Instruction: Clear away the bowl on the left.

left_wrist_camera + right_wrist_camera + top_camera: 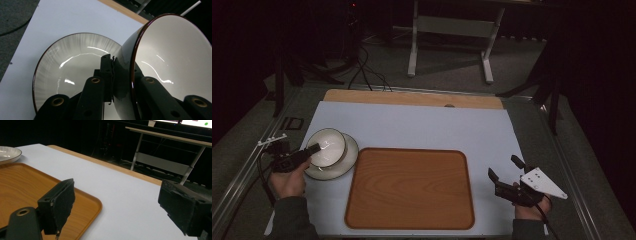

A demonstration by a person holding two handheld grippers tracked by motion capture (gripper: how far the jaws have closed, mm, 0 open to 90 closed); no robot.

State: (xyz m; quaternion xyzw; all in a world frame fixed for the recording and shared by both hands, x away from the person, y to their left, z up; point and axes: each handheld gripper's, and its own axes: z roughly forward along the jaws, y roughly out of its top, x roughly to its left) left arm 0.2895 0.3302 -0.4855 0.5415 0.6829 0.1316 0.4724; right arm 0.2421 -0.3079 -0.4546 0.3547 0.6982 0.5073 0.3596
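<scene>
High view: your left gripper (313, 148) has its jaws on the near-left rim of the white bowl (328, 146). The bowl sits over the plate (343, 167), which peeks out beyond and below the jaw tips. The wooden tray (410, 188) lies just right of that pair, between your two grippers. Your right gripper (503, 172) hovers past the tray's right edge over the pale blue mat (422, 125), jaws spread, nothing between them.

Left gripper view: your jaws pinch the bowl's wall (125, 75), one pad outside, the other inside the bowl with its brown-edged rim (140, 37) running up between them. The bowl is tilted, mouth turned to the right of the jaws. The plate (75, 62) lies behind and left of the jaws, on the mat; you cannot tell whether the bowl touches it.

Right gripper view: your jaws stand wide apart, empty. A tray corner (95, 203) sits under the left jaw, bare mat (130, 202) fills the gap. The plate's edge (10, 153) is far off to the left of the jaws.
</scene>
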